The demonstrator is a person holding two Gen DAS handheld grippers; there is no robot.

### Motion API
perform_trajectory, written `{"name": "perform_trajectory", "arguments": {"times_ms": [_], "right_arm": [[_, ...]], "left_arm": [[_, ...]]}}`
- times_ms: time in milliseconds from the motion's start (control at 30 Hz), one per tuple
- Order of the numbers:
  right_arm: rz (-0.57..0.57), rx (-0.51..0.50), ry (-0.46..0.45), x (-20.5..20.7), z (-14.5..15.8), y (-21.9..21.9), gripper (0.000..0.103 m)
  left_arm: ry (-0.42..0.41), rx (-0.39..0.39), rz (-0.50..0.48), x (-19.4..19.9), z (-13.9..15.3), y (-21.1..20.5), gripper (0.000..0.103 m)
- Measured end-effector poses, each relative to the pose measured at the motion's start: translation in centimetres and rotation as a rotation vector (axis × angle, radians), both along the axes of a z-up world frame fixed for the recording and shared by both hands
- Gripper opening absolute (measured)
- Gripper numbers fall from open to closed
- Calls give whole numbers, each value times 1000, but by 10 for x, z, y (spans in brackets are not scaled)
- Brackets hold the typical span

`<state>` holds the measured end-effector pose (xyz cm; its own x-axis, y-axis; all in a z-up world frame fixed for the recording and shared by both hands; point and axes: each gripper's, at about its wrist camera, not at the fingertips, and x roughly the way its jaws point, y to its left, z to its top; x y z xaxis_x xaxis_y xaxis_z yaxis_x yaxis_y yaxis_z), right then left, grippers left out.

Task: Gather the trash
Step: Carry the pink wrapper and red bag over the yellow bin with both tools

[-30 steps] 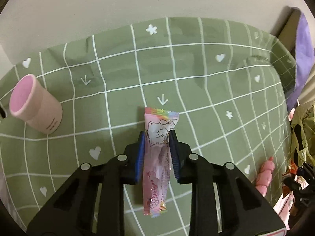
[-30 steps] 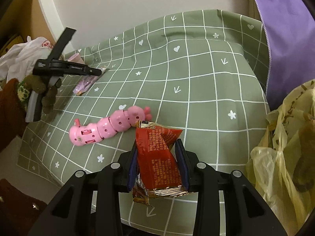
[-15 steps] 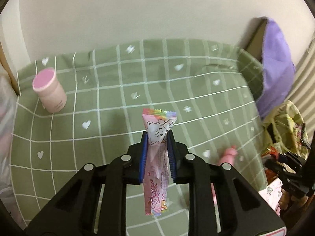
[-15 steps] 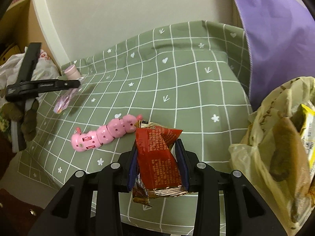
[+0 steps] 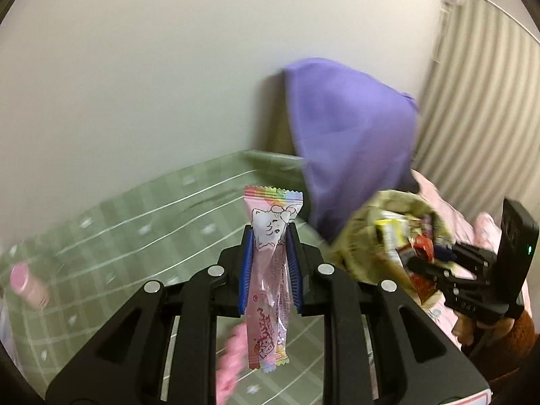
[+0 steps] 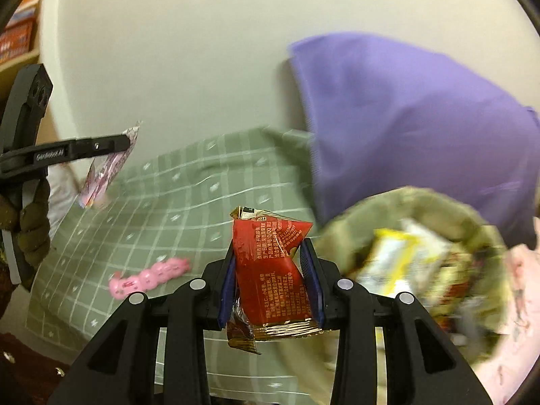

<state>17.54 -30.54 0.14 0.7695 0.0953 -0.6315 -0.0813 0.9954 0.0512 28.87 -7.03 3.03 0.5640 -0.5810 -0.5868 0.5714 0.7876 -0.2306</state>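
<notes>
Above the green checked cloth (image 6: 202, 182) I carry 2 pieces at once, my left gripper (image 5: 269, 260) clamped on the pink candy wrapper (image 5: 270, 270) and my right gripper (image 6: 271, 270) on the red snack packet (image 6: 270, 270), each needing release over the yellow trash bag (image 6: 422, 202) (already part full).

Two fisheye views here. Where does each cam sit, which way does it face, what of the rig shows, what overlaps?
Left wrist: on the left gripper, looking along its fingers over the green cloth toward the wall; it holds the pink wrapper.
Right wrist: on the right gripper, facing the same wall; it holds the red packet, with the trash bag at right.
Shared: cloth, purple fabric, bag, pink toy; each view shows the other gripper.
</notes>
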Motion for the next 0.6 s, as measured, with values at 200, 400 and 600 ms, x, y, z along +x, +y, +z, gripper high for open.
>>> {"name": "perform_trajectory", "arguments": {"times_ms": [200, 400, 600], "right_arm": [[-164, -13, -51, -32, 24, -52, 34], [-271, -37, -70, -53, 40, -91, 34], [-311, -29, -74, -57, 49, -116, 34]], "left_arm": [[12, 11, -182, -5, -2, -76, 19], [-11, 7, -317, -19, 5, -136, 19], [-1, -19, -401, -24, 6, -177, 19]]}}
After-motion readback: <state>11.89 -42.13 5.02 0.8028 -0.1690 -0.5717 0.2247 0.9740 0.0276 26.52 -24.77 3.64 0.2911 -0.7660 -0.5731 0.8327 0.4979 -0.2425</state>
